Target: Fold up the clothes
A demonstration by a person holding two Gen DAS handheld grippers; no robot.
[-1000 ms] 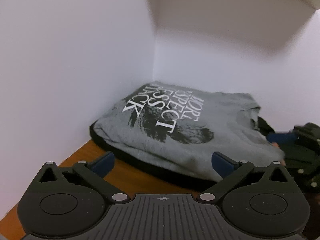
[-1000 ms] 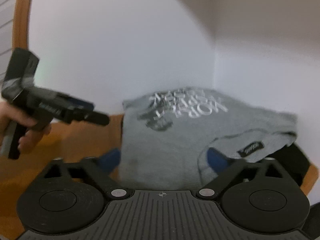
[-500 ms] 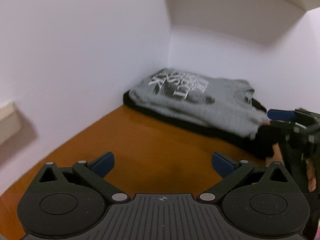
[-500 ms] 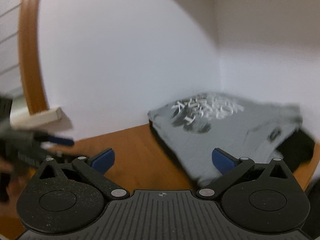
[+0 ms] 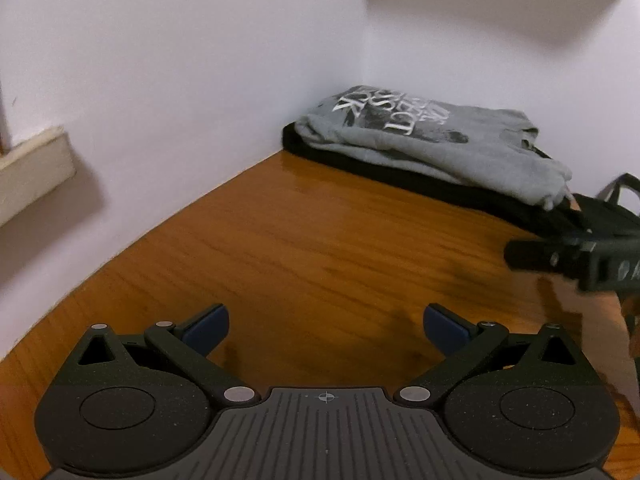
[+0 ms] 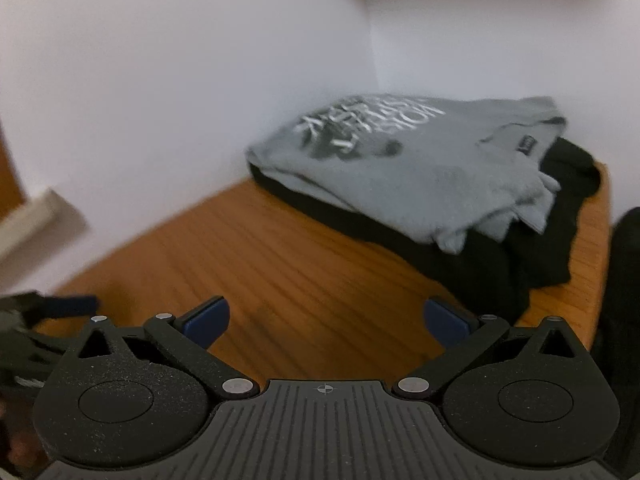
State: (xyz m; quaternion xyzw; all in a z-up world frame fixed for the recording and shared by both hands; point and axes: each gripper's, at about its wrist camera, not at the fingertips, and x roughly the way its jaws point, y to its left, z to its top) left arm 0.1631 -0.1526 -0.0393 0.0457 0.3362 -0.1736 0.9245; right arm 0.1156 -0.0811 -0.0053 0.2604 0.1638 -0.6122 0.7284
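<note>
Near field, left wrist view: left tongs (image 5: 326,326) spread wide, blue pads apart, nothing between them, hovering low over bare wooden table (image 5: 304,264). Near field, right wrist view: right tongs (image 6: 326,322) likewise spread and empty, angled towards the far right corner. Pulled well back from the garment compared with a second ago, when both pairs sat just beside its near edge; now a broad stretch of bare wood between tongs and cloth. Judged from this: fold finished and released, stack left to rest, both tools retreating, probably towards a next item or the end of the task.

Middle field: right tool seen from the left wrist view at the right edge, a hand (image 5: 588,316) beneath it; left tool only a dark blur at the left edge of the right wrist view.

Far field: folded grey T-shirt (image 5: 436,140), white lettering up, lying on a folded black garment (image 5: 460,188), both tucked into the far corner where two white walls (image 5: 180,92) meet. Grey edges a little loose at the near right end, black cloth showing beyond them on that side. Pale ledge (image 5: 32,168) on the left wall, well apart from the stack
</note>
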